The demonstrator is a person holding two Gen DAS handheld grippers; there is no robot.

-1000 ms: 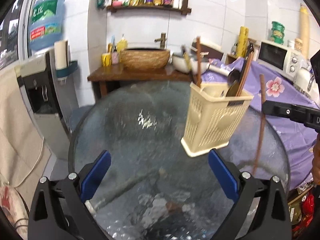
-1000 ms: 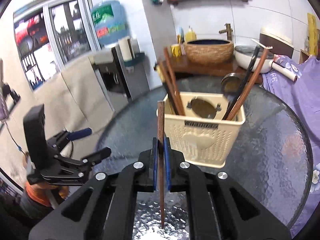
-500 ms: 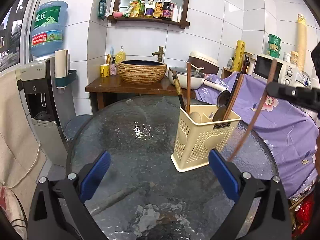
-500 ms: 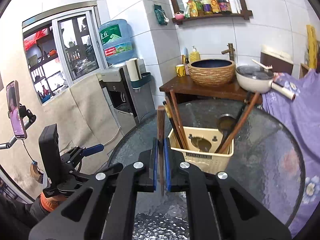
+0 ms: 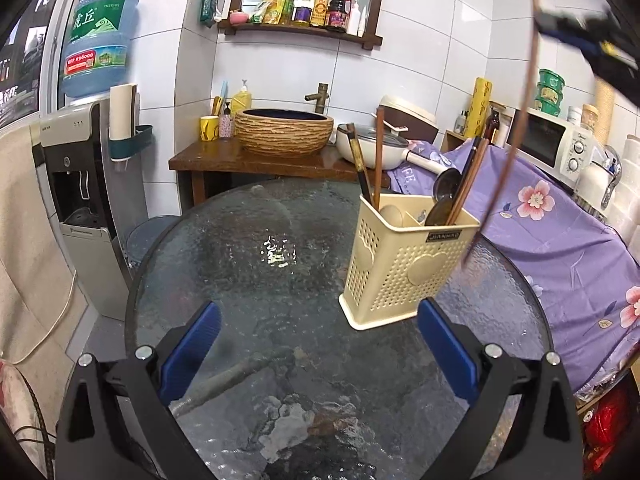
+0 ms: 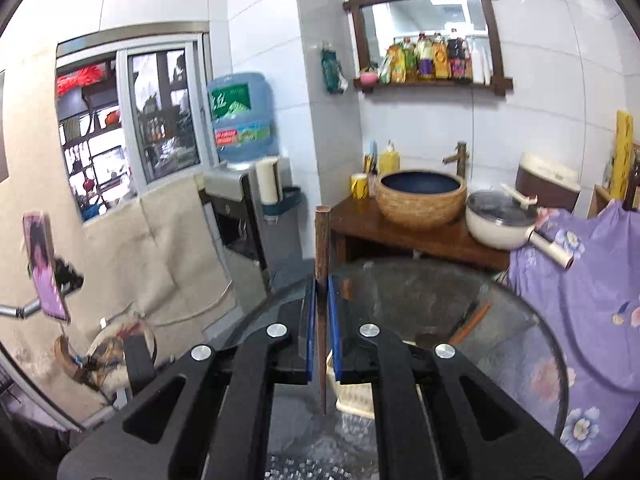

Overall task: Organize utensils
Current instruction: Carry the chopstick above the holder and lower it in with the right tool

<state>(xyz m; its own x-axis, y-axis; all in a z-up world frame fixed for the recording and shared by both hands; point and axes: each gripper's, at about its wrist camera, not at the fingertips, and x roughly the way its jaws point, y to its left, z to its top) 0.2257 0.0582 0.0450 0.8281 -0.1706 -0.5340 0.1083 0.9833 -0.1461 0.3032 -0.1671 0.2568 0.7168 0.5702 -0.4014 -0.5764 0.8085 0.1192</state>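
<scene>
A cream perforated utensil holder (image 5: 404,264) stands on the round glass table (image 5: 256,280). It holds several chopsticks and a metal spoon. My left gripper (image 5: 320,344) is open and low over the near side of the table, with nothing between its blue pads. My right gripper (image 6: 322,320) is shut on a brown chopstick (image 6: 322,264) that points down. In the left wrist view the right gripper (image 5: 576,32) is high at the upper right, and the chopstick (image 5: 500,168) hangs with its tip beside the holder's right rim. The right gripper's own body hides most of the holder (image 6: 352,392) below it.
Behind the table are a wooden stand with a woven basin (image 5: 284,132) and a white pot (image 5: 376,148). A purple flowered cloth (image 5: 560,224) and a microwave (image 5: 552,144) are on the right, a water dispenser (image 5: 80,184) on the left. A phone on a stand (image 6: 42,264) is far left.
My right gripper has risen with the chopstick, whose tip has lifted from near the table to the height of the holder's rim. The left gripper has hardly moved.
</scene>
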